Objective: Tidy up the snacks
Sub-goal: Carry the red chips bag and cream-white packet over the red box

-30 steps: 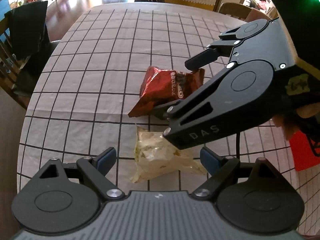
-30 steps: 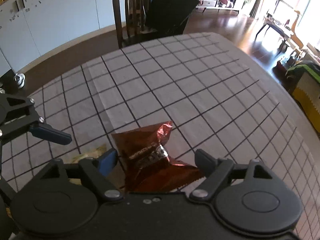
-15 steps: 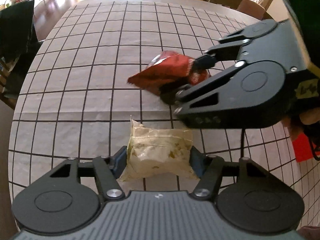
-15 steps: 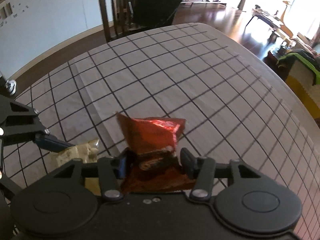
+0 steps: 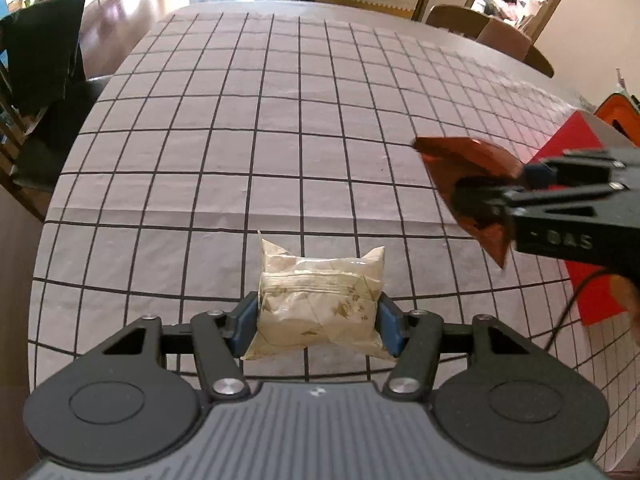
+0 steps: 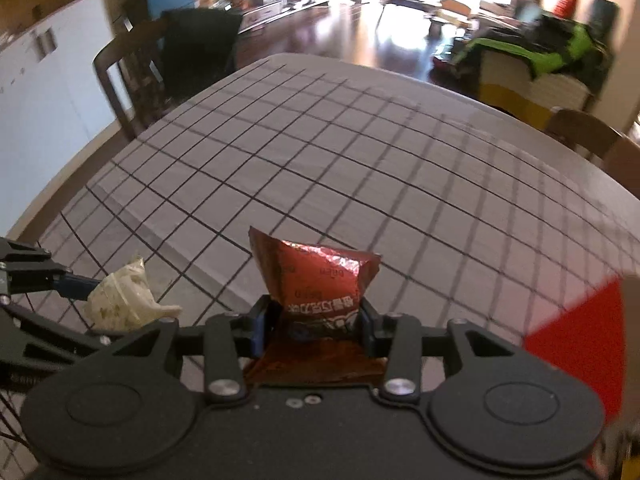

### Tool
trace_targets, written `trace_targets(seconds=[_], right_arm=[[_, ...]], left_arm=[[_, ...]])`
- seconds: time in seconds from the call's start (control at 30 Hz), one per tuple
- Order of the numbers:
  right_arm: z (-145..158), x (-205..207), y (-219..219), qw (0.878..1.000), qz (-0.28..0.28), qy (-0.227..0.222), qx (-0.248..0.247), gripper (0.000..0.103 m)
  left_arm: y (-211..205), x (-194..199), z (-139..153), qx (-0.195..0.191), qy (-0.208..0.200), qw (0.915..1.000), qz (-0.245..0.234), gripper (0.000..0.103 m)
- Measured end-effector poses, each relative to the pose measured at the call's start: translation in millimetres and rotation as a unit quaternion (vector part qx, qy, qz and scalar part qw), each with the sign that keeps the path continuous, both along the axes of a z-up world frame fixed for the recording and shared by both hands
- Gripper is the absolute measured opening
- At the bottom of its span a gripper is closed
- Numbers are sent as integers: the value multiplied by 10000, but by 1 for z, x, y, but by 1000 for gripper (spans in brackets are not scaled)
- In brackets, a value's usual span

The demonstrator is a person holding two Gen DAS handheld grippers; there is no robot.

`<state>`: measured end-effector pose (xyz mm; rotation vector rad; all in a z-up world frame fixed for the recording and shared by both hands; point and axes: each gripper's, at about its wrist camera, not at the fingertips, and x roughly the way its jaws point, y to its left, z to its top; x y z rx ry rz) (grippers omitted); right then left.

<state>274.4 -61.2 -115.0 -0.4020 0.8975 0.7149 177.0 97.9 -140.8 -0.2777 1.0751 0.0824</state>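
My left gripper (image 5: 318, 326) is shut on a pale, clear-wrapped snack pack (image 5: 320, 300) and holds it above the checked tablecloth (image 5: 240, 140). My right gripper (image 6: 314, 326) is shut on a red foil snack bag (image 6: 316, 280), lifted off the table. In the left wrist view the right gripper (image 5: 504, 194) holds the red bag (image 5: 468, 168) at the right, near a red box (image 5: 576, 144). In the right wrist view the left gripper (image 6: 86, 290) and its pale pack (image 6: 124, 300) show at the lower left.
The red box (image 6: 576, 344) sits at the table's right side. An orange object (image 5: 618, 116) lies beyond it. Wooden chairs (image 6: 132, 80) stand around the round table, one draped with dark cloth (image 5: 40, 52). A chair back (image 5: 492, 36) is at the far edge.
Both grippers closed on their snacks and lifted them. The right gripper carried the red bag away to the right, toward the red box; the left holds the pale pack raised.
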Motion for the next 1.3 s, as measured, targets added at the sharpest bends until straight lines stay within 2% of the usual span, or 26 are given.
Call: trace_targets(seconds=[0.27,0.67,0.9,1.3], right_arm=[[31,-41,-43,9974,-599,-67,385,42],[82,-97,-102,9855,-1481,-447,696,42],[103,-101,-138,9773,-1802,-788,793,42],[117,-71,-223,9683,-2151,-1049,721,42]], left_arm=[[-8,-21,26,26,-300,9993,-218,60],[-40,-32,91,-36,-934,9920,-846,60],[-82,-20,123,78,-1293,9833,-1279,60],[-178,27,139,75,-1419,9767,-1608,60]])
